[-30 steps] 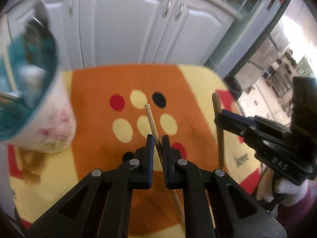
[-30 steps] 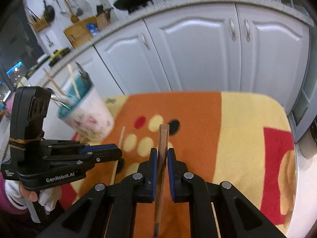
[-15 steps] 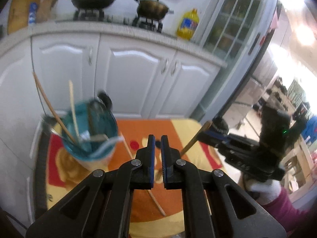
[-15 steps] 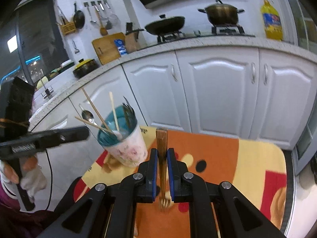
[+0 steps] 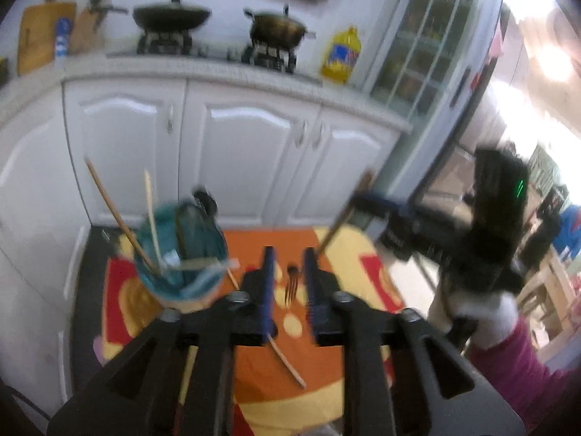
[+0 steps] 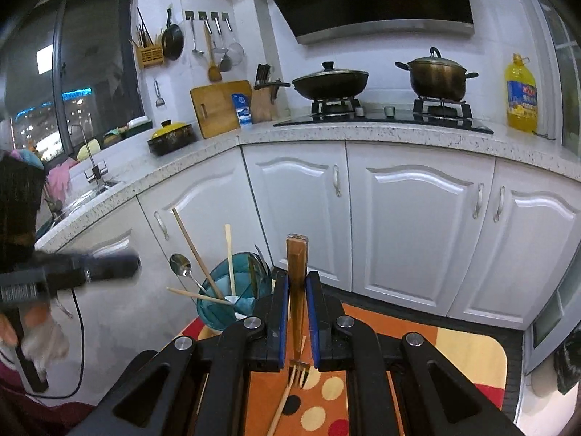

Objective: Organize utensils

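Note:
My left gripper (image 5: 289, 259) hangs above the mat, its jaws opening with nothing held between them. A wooden chopstick (image 5: 287, 359) lies on the orange and yellow dotted mat (image 5: 326, 392) below it. To the left stands the teal-lined flowered cup (image 5: 181, 265) with several utensils leaning in it. My right gripper (image 6: 297, 279) is shut on a wooden-handled fork (image 6: 297, 254), which hangs tines down over the mat (image 6: 399, 338), to the right of the cup (image 6: 232, 290). The left wrist view shows that fork (image 5: 341, 218) slanting in from the right gripper (image 5: 377, 207). The blurred left gripper (image 6: 127, 267) shows at the left.
White cabinet doors (image 6: 414, 225) stand behind the small table. The counter above carries two pans (image 6: 330, 81), a cutting board and a yellow oil bottle (image 6: 521, 94). A gloved hand and magenta sleeve (image 5: 515, 356) are at the right. A glass-door cabinet (image 5: 421, 36) is behind.
Both grippers have risen well above the mat. The chopstick that was between the left jaws now lies on the mat, and those jaws have parted. The right gripper lifted the fork.

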### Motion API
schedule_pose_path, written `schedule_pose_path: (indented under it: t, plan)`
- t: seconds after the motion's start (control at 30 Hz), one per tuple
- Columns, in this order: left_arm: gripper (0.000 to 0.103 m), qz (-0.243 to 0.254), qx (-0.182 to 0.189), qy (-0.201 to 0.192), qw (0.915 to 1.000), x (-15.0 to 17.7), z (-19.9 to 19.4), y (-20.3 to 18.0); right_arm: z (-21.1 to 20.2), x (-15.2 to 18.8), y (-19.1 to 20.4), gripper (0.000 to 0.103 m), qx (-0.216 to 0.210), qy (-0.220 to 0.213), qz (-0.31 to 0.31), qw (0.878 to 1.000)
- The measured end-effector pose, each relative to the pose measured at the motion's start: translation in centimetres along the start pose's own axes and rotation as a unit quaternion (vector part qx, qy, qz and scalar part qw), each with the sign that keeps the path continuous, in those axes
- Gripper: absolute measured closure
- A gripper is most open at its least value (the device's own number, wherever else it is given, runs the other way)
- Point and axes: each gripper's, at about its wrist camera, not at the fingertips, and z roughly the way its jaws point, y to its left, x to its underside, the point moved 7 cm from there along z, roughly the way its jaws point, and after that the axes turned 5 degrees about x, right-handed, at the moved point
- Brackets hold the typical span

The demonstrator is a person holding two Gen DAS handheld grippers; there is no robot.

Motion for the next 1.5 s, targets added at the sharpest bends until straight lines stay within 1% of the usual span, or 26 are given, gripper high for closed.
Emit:
schedule_pose_path:
  t: [0.03, 0.07, 0.2, 0.33, 0.4, 0.43, 0.5, 0.6, 0.63, 0.73, 0.77, 0.8, 0.9, 0.93, 0.97, 1.0, 1.03, 1.1, 1.13, 1.3, 1.4, 1.5]
  plan:
    - [0.066, -0.001, -0.004, 0.011, 0.9999, 0.8, 1.0, -0.2, 0.1, 0.2, -0.1, 0.094, 0.003, 0.002, -0.001, 1.0]
    - [0.064, -0.001, -0.008, 0.024, 0.9997, 1.8, 2.3, -0.2, 0.2, 0.5, -0.3, 0.094, 0.005, 0.005, 0.001, 1.0]
    - [0.064, -0.008, -0.043, 0.073, 0.9964, 5.0, 7.7, 0.4, 0.1, 1.6, -1.8, 0.094, 0.015, 0.014, 0.011, 1.0]
    - [0.064, -0.018, -0.081, 0.113, 0.9901, 7.4, 13.5, 1.6, -0.5, 2.5, -4.1, 0.094, 0.031, 0.017, 0.024, 0.999]
    - [0.064, -0.025, -0.107, 0.127, 0.9857, 8.1, 15.5, 2.4, -0.9, 2.7, -5.1, 0.094, 0.035, 0.018, 0.032, 0.999]
    - [0.064, -0.032, -0.113, 0.133, 0.9841, 8.3, 16.6, 2.8, -1.0, 2.9, -5.6, 0.094, 0.038, 0.018, 0.036, 0.998]
    - [0.064, -0.03, -0.136, 0.143, 0.98, 8.7, 18.2, 3.5, -1.4, 3.3, -6.6, 0.094, 0.041, 0.017, 0.044, 0.998]
    - [0.064, -0.036, -0.168, 0.16, 0.9721, 9.2, 20.5, 4.9, -1.8, 3.7, -7.7, 0.094, 0.04, 0.016, 0.056, 0.997]
    - [0.064, -0.044, -0.179, 0.168, 0.9683, 9.4, 21.1, 5.3, -1.8, 3.8, -8.1, 0.094, 0.039, 0.016, 0.06, 0.997]
    - [0.063, -0.053, -0.19, 0.181, 0.9636, 9.8, 22.7, 6.2, -1.7, 4.1, -8.9, 0.094, 0.04, 0.017, 0.068, 0.997]
    - [0.06, -0.049, -0.194, 0.174, 0.9642, 9.6, 22.8, 6.1, -1.6, 4.1, -9.1, 0.094, 0.04, 0.017, 0.071, 0.997]
    - [0.06, -0.048, -0.195, 0.175, 0.9639, 9.4, 23.2, 6.1, -1.6, 4.2, -9.3, 0.094, 0.039, 0.017, 0.073, 0.996]
    - [0.06, -0.051, -0.185, 0.175, 0.9658, 9.4, 23.6, 6.0, -1.4, 4.4, -9.6, 0.094, 0.039, 0.018, 0.077, 0.996]
    - [0.066, -0.048, -0.176, 0.174, 0.9676, 9.3, 23.8, 5.8, -1.3, 4.4, -9.7, 0.094, 0.039, 0.018, 0.077, 0.996]
    - [0.079, -0.041, -0.168, 0.175, 0.9692, 9.3, 23.9, 5.5, -1.3, 4.4, -9.7, 0.094, 0.039, 0.018, 0.079, 0.996]
    - [0.086, -0.036, -0.162, 0.178, 0.9698, 9.3, 23.9, 5.3, -1.3, 4.4, -9.7, 0.094, 0.039, 0.018, 0.079, 0.996]
    - [0.097, -0.038, -0.149, 0.183, 0.971, 9.3, 24.0, 5.0, -1.2, 4.4, -9.7, 0.094, 0.038, 0.018, 0.08, 0.996]
    - [0.098, -0.058, -0.106, 0.191, 0.974, 9.5, 23.6, 4.2, -1.2, 4.4, -9.6, 0.094, 0.039, 0.017, 0.079, 0.996]
    - [0.098, -0.061, -0.098, 0.189, 0.9752, 9.4, 23.3, 3.8, -1.2, 4.4, -9.6, 0.094, 0.04, 0.017, 0.078, 0.996]
    - [0.098, -0.041, -0.049, 0.144, 0.9875, 7.7, 19.1, 0.7, -1.8, 4.1, -9.5, 0.094, 0.045, 0.014, 0.075, 0.996]
    - [0.098, -0.04, -0.026, 0.123, 0.9913, 6.6, 16.4, -0.5, -2.2, 3.7, -9.2, 0.094, 0.047, 0.011, 0.069, 0.996]
    - [0.098, -0.04, -0.011, 0.096, 0.9945, 5.1, 12.6, -1.4, -2.6, 3.1, -8.5, 0.094, 0.046, 0.007, 0.061, 0.997]
